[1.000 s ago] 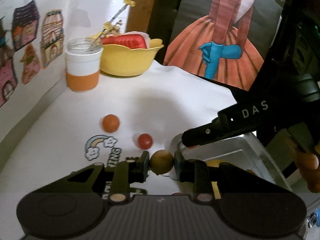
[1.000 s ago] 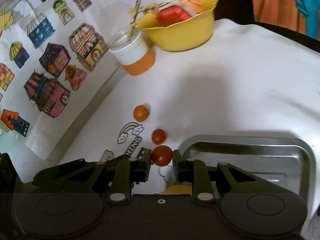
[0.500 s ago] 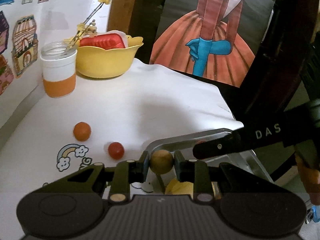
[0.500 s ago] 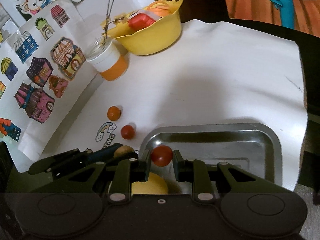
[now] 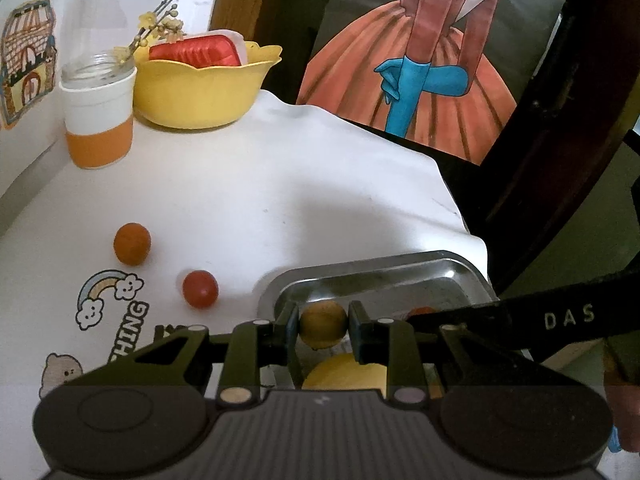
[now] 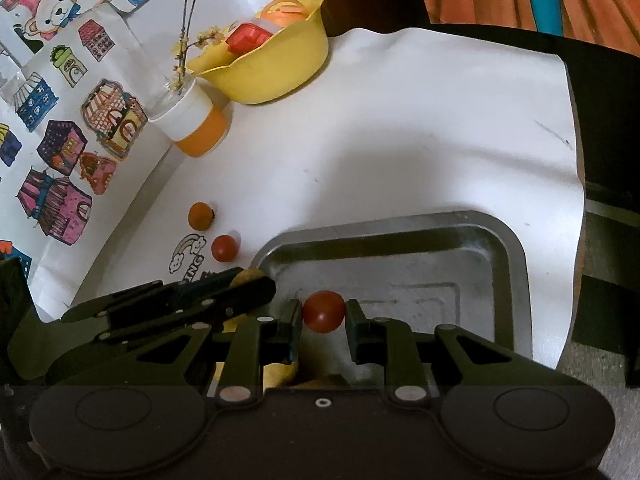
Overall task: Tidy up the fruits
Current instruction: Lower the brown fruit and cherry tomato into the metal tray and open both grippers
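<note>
My left gripper (image 5: 323,320) is shut on a small yellow-brown round fruit (image 5: 322,330), held just over the near left corner of the steel tray (image 5: 372,270). My right gripper (image 6: 323,312) is shut on a red cherry tomato (image 6: 325,308) above the tray (image 6: 516,264) floor. A large yellow fruit (image 5: 344,372) lies in the tray under the fingers. On the white cloth left of the tray sit an orange fruit (image 5: 132,244) and another red tomato (image 5: 200,289); both also show in the right wrist view, the orange fruit (image 6: 200,216) and the tomato (image 6: 224,248).
A yellow bowl (image 5: 200,92) with red and orange items and a glass jar (image 5: 98,120) with twigs stand at the back left by the sticker-covered wall. The cloth's edge (image 6: 576,184) drops off at the right, beside dark furniture.
Both grippers have carried their fruits rightward from the cloth to over the tray. The two loose fruits on the cloth have not moved.
</note>
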Motion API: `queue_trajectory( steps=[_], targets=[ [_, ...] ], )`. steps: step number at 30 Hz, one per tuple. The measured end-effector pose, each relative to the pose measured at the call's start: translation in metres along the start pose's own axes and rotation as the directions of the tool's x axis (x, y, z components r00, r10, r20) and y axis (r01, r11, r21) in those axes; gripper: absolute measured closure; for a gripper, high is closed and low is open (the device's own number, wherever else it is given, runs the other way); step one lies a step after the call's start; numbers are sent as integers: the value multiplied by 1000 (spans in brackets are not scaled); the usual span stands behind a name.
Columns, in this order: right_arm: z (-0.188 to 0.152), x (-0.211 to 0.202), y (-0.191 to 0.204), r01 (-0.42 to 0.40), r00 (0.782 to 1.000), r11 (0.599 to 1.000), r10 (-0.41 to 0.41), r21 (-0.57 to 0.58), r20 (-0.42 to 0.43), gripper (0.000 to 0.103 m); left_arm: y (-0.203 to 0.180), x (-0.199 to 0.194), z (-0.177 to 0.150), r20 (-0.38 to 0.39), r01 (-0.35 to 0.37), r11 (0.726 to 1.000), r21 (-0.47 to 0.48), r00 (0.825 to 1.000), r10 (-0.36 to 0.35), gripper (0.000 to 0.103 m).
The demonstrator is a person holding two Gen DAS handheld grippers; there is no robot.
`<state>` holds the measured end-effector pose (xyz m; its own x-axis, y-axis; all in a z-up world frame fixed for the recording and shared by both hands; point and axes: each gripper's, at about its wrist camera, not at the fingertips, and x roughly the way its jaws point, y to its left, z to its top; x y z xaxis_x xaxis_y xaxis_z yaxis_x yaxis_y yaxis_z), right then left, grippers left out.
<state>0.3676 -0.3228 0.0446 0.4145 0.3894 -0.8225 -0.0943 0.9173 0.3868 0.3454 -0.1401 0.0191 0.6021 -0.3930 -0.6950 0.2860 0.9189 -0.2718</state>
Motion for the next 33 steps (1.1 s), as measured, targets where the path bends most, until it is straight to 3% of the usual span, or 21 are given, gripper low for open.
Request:
queue_trajectory(
  steps=[24, 33],
  targets=[
    [-16, 3, -13, 22, 999, 999, -20, 39, -35, 78, -7, 11, 1, -31, -32, 999, 3, 999, 32, 74],
    [-17, 3, -15, 24, 999, 999, -23, 42, -29, 73, -8, 10, 2, -31, -48, 999, -1, 998, 48, 71]
  ],
)
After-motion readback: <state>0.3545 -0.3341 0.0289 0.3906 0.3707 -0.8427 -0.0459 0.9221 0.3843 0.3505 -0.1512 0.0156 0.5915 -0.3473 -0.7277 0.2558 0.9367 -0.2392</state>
